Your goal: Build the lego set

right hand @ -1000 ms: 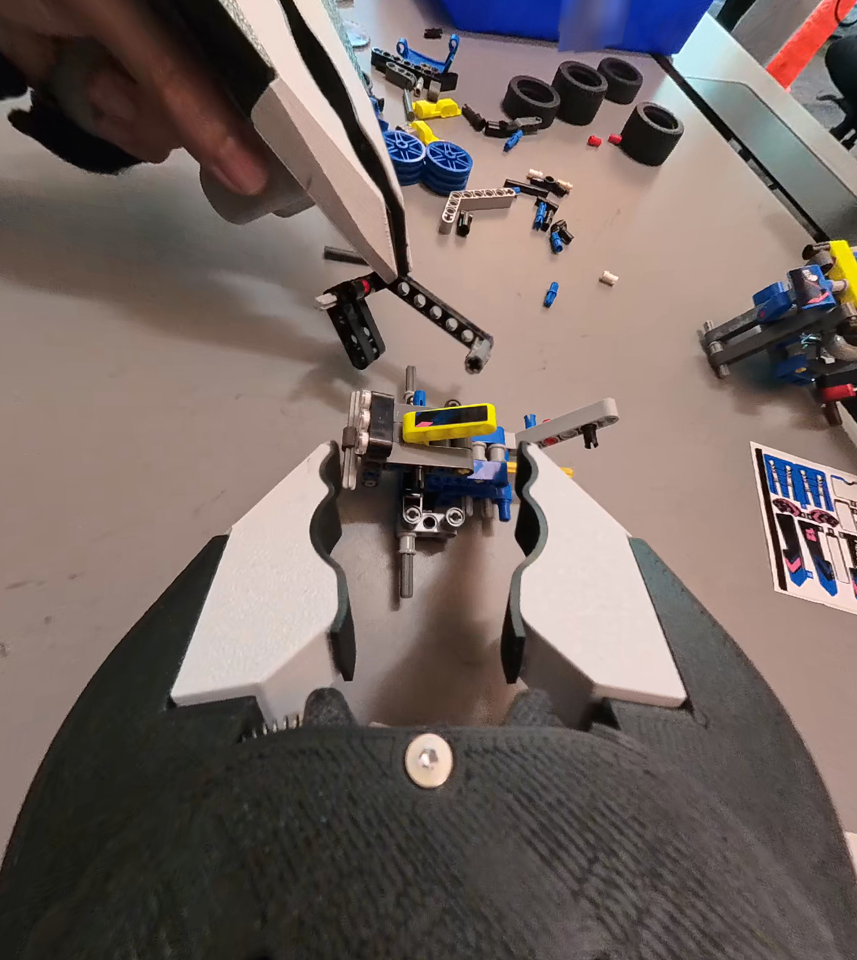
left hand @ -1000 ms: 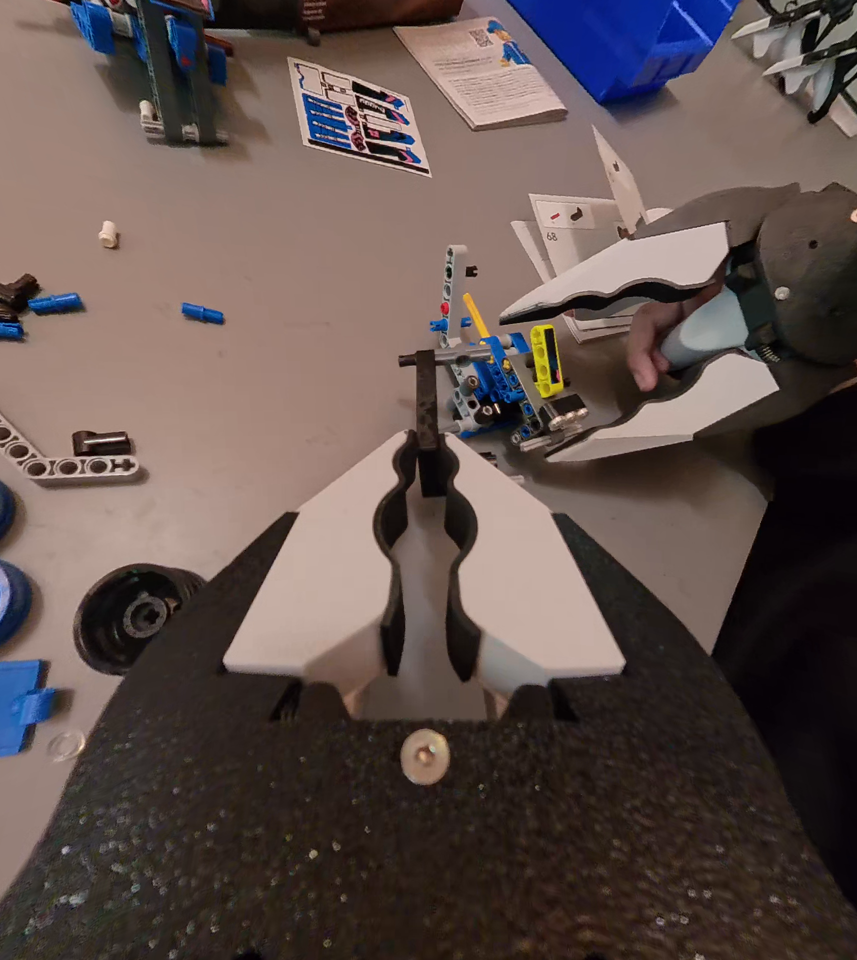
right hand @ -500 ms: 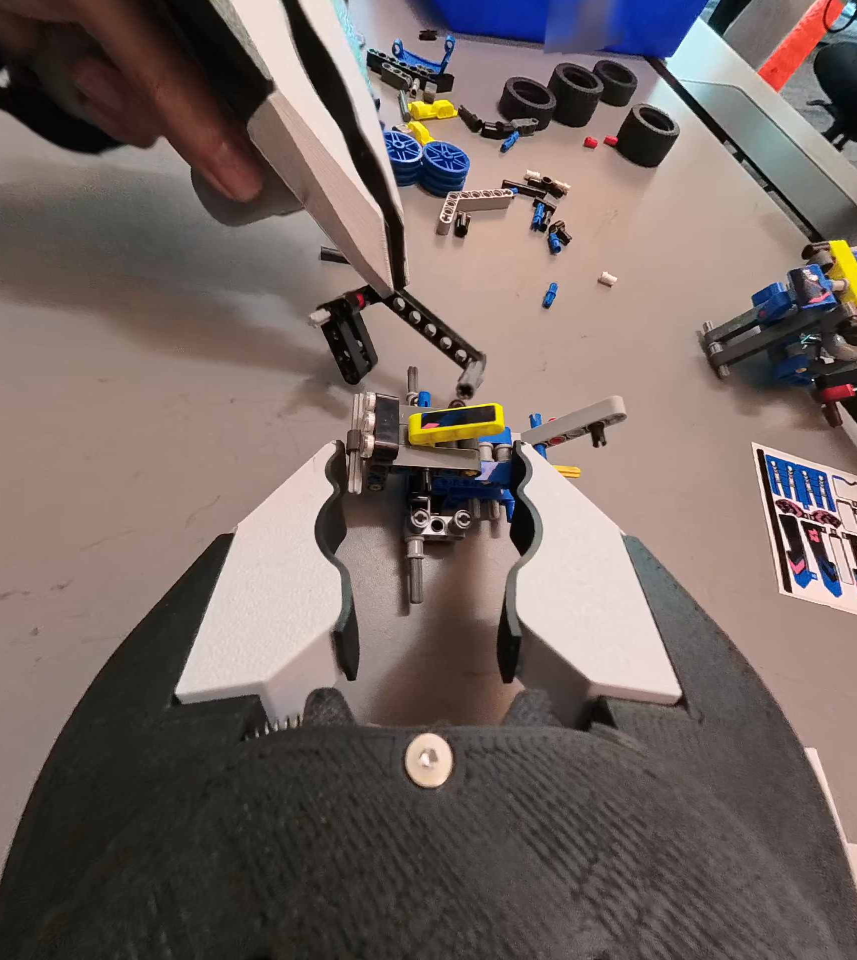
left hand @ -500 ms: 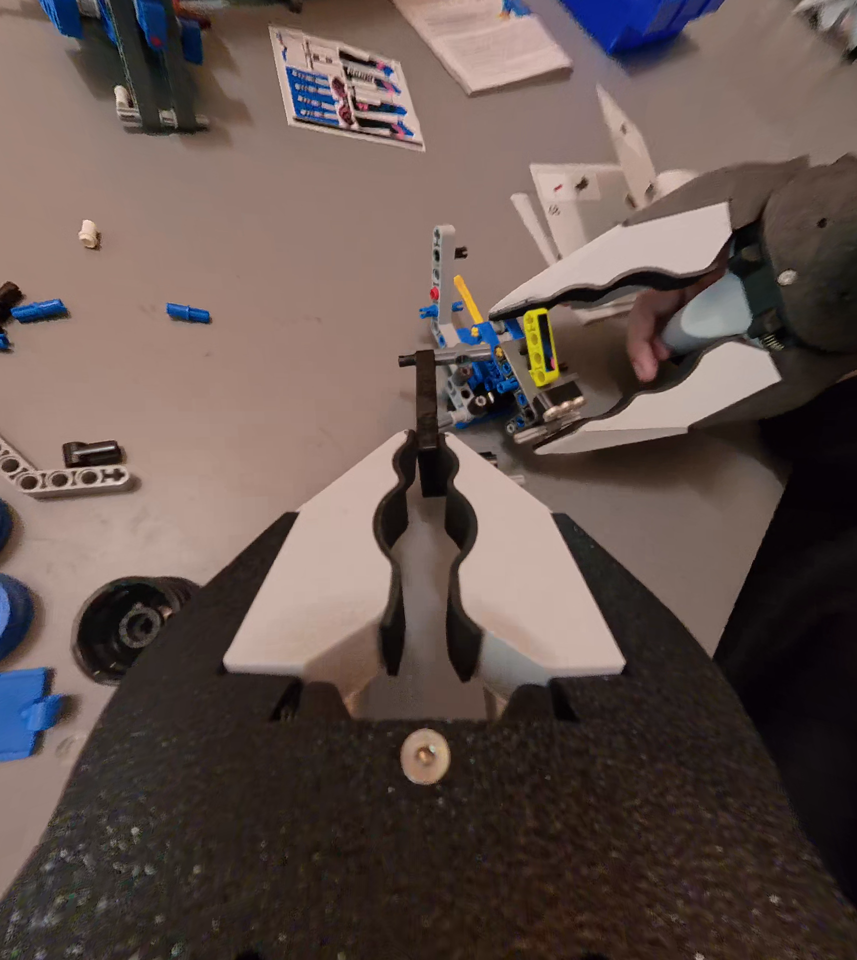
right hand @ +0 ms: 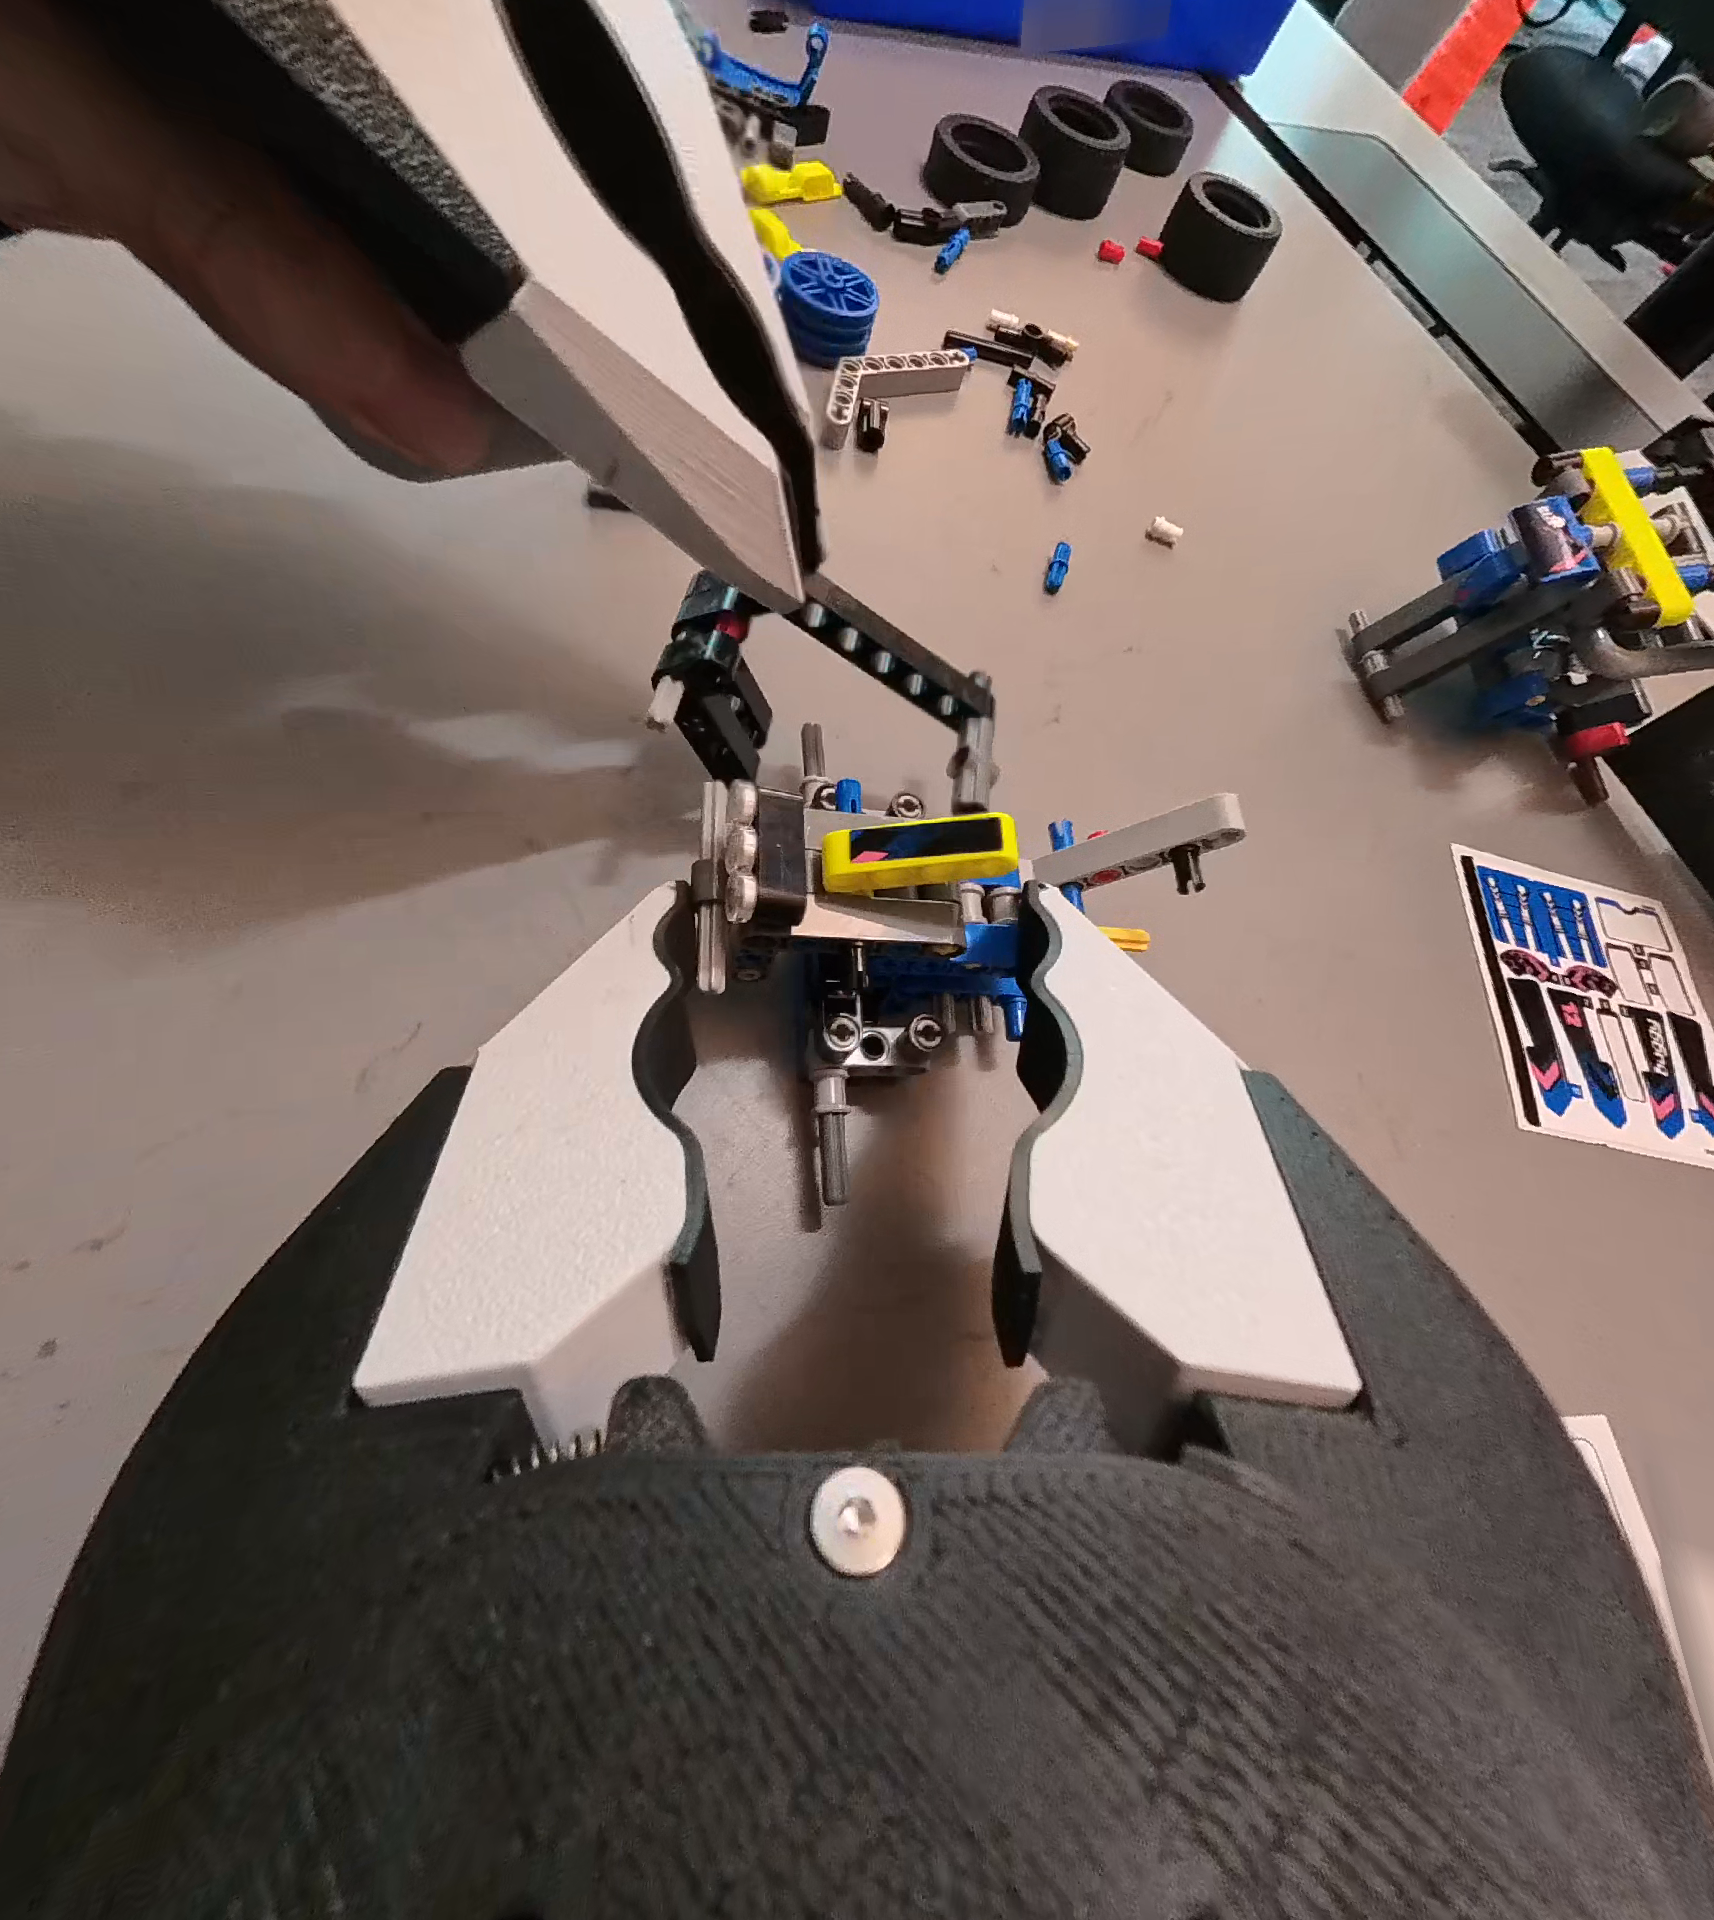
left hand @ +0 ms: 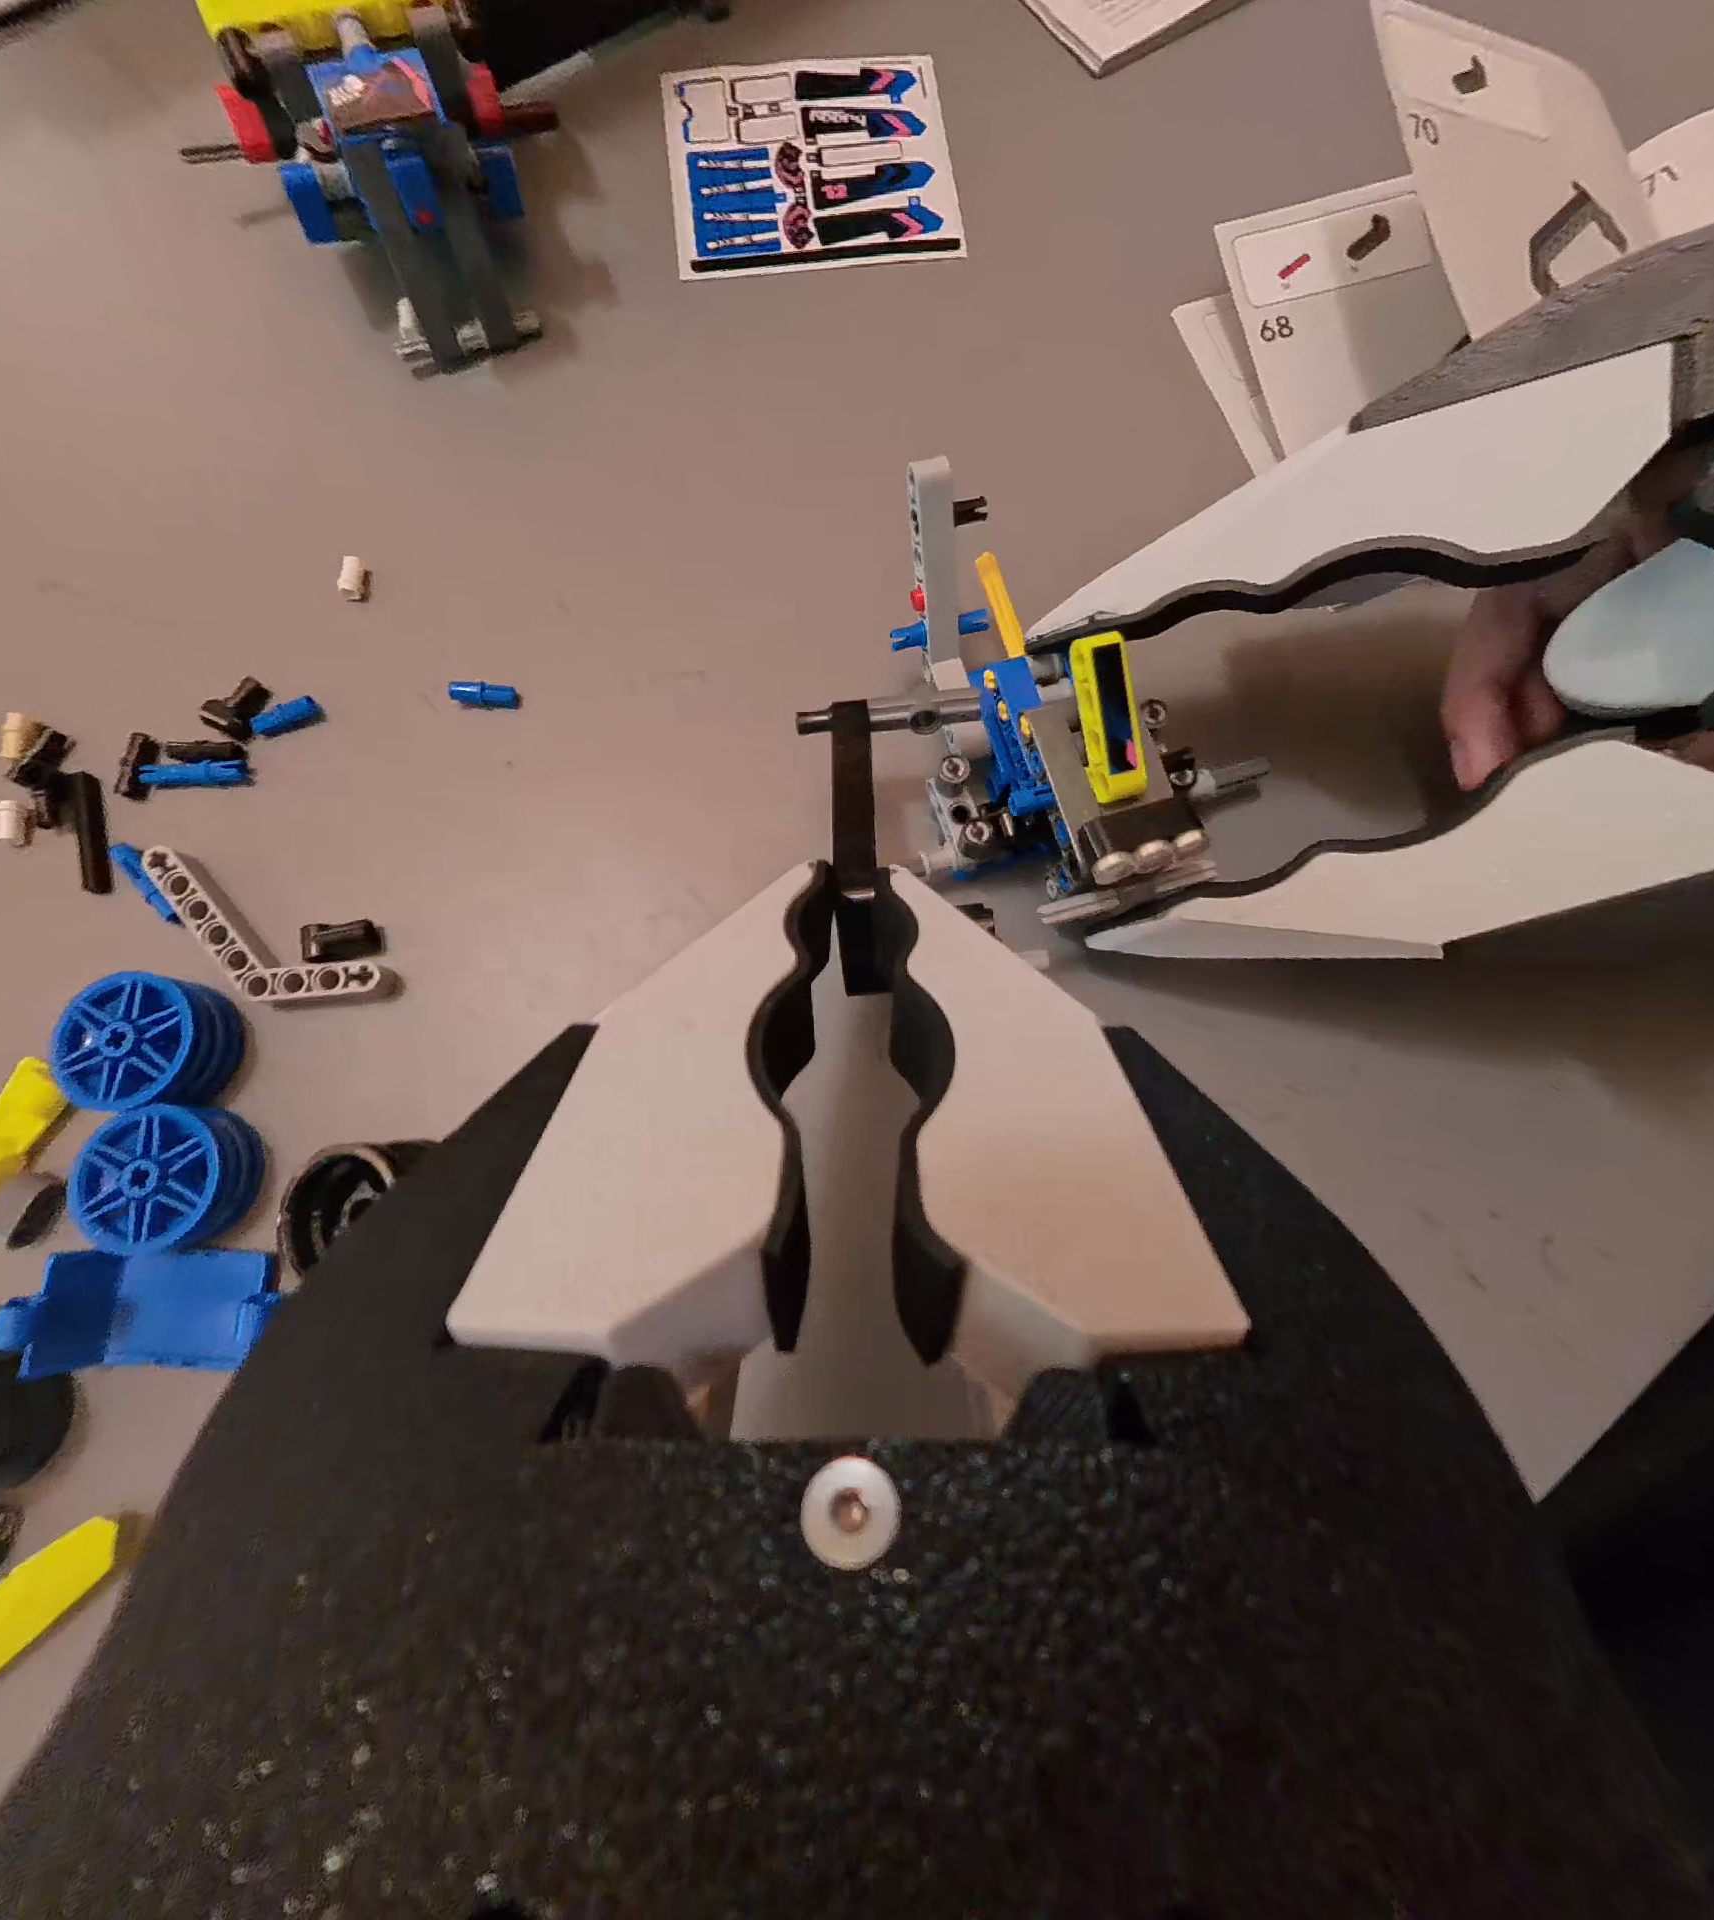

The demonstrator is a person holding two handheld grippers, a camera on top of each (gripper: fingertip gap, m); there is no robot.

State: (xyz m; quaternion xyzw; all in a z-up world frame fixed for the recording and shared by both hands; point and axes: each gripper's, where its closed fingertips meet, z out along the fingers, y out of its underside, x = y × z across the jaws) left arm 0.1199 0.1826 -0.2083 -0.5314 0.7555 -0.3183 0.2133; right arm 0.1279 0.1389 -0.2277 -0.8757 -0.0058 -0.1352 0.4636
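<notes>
1. The left tongs [left hand: 855, 883], at frame centre, are nearly closed, their tips pinching a black beam [left hand: 851, 800]; its lower end is hidden between the pads.
2. The right tongs [right hand: 858, 914] stand wide, both pads pressed on the sides of a blue-and-grey model [right hand: 884, 914] on the tabletop [right hand: 209, 935].
3. The model's underside is hidden.
4. A sticker sheet [right hand: 1601, 1008] lies at right; wheels [left hand: 146, 1101] at lower left are partly cut off.
</notes>
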